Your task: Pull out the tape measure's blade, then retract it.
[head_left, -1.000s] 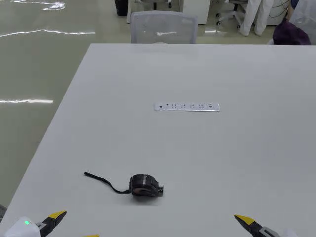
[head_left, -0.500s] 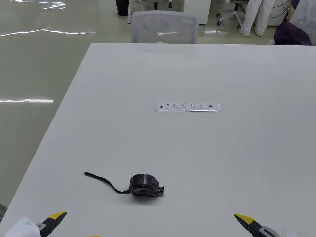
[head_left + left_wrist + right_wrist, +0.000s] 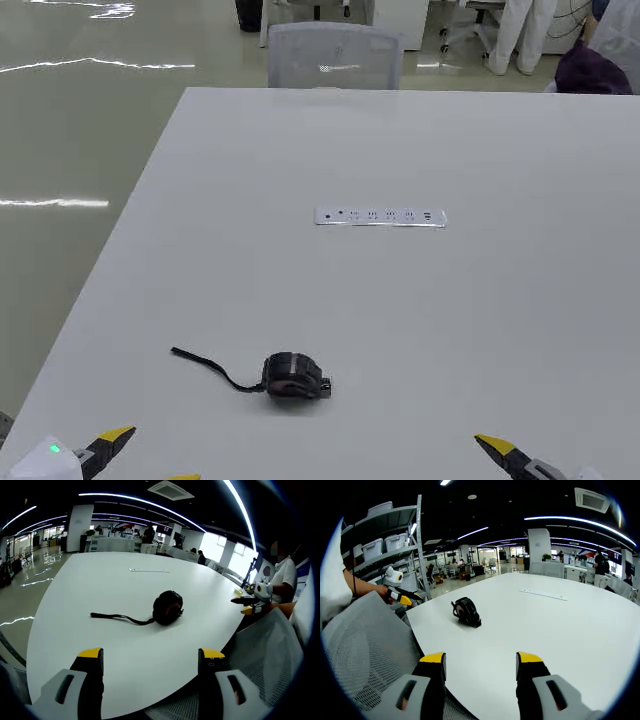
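Note:
A black tape measure [image 3: 294,376] lies on the white table [image 3: 400,300] near its front edge, blade retracted, with a black wrist strap [image 3: 205,364] trailing to its left. It lies ahead of the left gripper [image 3: 150,656], seen as the tape measure [image 3: 168,607], and ahead-left of the right gripper [image 3: 481,659], seen as the tape measure [image 3: 465,611]. Both grippers are open, hold nothing, and sit at the table's near edge, well short of the tape. In the head view the left gripper [image 3: 130,455] has yellow tips at bottom left, and one yellow tip of the right gripper [image 3: 495,445] shows at bottom right.
A white power strip [image 3: 380,217] lies flat at mid-table. A grey mesh chair [image 3: 333,55] stands at the far table edge. The table's left edge drops to shiny floor [image 3: 70,150]. Shelving with bins [image 3: 385,550] stands at the left of the right gripper view.

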{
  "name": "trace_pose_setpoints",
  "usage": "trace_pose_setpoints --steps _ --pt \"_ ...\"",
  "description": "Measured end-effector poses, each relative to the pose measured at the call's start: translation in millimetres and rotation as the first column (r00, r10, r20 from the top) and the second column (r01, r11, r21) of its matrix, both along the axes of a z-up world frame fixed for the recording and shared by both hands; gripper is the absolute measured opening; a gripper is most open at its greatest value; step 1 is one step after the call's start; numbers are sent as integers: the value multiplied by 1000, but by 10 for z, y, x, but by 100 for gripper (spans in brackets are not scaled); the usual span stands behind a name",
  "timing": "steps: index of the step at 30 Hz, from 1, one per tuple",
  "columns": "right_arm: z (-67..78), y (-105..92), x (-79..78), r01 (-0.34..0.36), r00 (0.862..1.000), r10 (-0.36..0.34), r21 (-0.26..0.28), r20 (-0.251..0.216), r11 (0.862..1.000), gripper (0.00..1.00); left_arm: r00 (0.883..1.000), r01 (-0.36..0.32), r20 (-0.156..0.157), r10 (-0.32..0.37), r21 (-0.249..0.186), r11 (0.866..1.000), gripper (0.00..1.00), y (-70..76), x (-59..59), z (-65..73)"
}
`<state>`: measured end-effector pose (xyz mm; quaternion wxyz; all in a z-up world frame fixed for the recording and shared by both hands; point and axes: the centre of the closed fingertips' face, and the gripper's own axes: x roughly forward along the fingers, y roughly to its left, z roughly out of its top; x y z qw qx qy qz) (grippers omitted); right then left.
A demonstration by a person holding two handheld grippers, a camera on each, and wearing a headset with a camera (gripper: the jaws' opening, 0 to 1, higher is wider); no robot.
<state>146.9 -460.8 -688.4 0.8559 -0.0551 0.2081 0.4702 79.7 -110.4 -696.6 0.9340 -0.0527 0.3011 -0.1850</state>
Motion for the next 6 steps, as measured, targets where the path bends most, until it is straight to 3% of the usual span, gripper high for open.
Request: trace_pose_setpoints --steps 6 --pt "18 10 -1 -1 1000 1 1 0 1000 56 1000 0 1 0 0 1000 76 2 12 7"
